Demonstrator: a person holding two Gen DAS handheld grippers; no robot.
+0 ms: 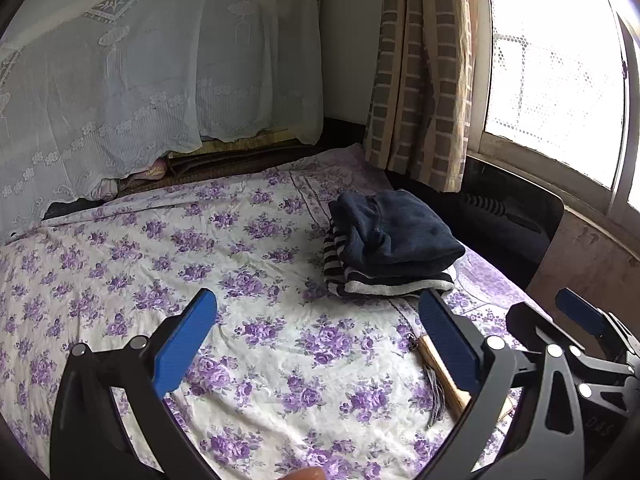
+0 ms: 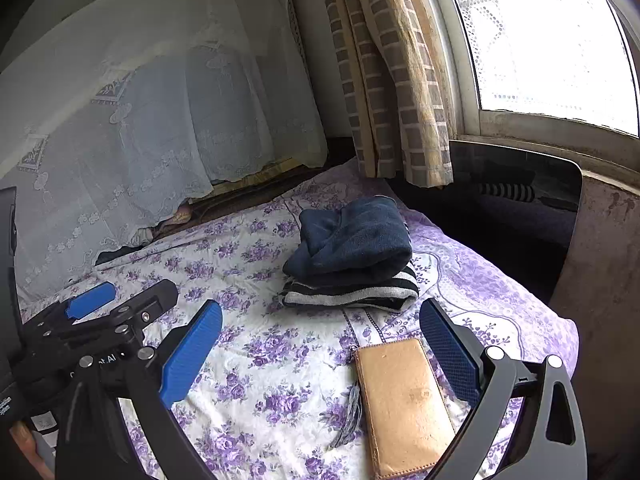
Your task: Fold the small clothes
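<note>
A folded dark navy garment [image 1: 394,228] [image 2: 356,236] lies on top of a folded black-and-white striped garment [image 1: 384,282] [image 2: 352,294], stacked near the bed's far right corner. My left gripper [image 1: 318,304] hovers open above the floral sheet, short of the stack, with nothing between its blue pads. My right gripper [image 2: 320,316] is open too, its fingers wide apart just in front of the stack and holding nothing. Each gripper shows at the edge of the other's view: the right gripper [image 1: 580,316], the left gripper [image 2: 90,300].
A white sheet with purple flowers [image 1: 200,280] [image 2: 248,344] covers the bed. A tan wallet with a grey tassel [image 2: 404,404] [image 1: 440,376] lies near the right gripper. A lace curtain [image 1: 140,80] hangs at the back, a checked curtain [image 2: 392,80] and window at right. A dark gap [image 2: 500,232] borders the bed.
</note>
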